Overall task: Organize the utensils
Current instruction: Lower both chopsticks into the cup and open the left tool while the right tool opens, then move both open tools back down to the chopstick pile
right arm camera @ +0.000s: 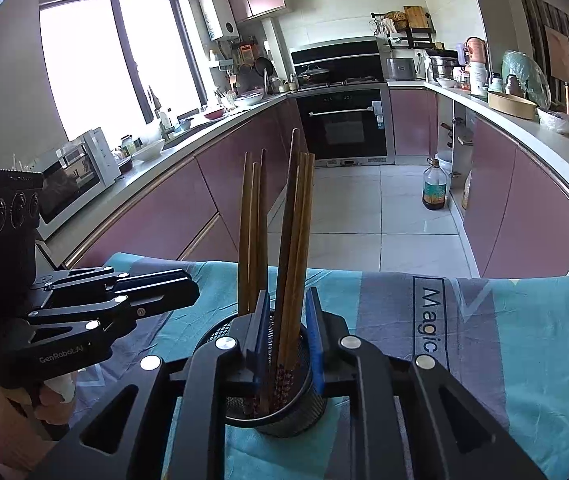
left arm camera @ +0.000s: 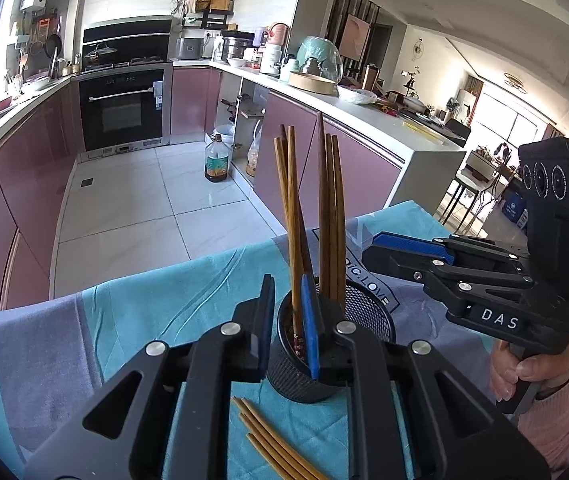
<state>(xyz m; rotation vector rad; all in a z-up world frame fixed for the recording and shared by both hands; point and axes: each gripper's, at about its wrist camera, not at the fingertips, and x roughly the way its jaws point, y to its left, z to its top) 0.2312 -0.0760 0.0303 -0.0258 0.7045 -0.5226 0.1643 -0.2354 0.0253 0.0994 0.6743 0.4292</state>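
A black mesh holder stood on the blue and grey cloth, and a bundle of brown wooden chopsticks stood upright in it, fanned out toward the top. More loose chopsticks lay flat on the cloth just in front of the holder.

The left gripper had its fingers apart around the holder's near rim, one pad inside among the sticks and one outside; it clasped nothing. The right gripper also stood spread at the holder, its blue pads on both sides of the sticks without pressing them.

The holder was round, of fine wire net. Beyond it were pink cabinets, a black oven and an oil bottle on the tiled floor.
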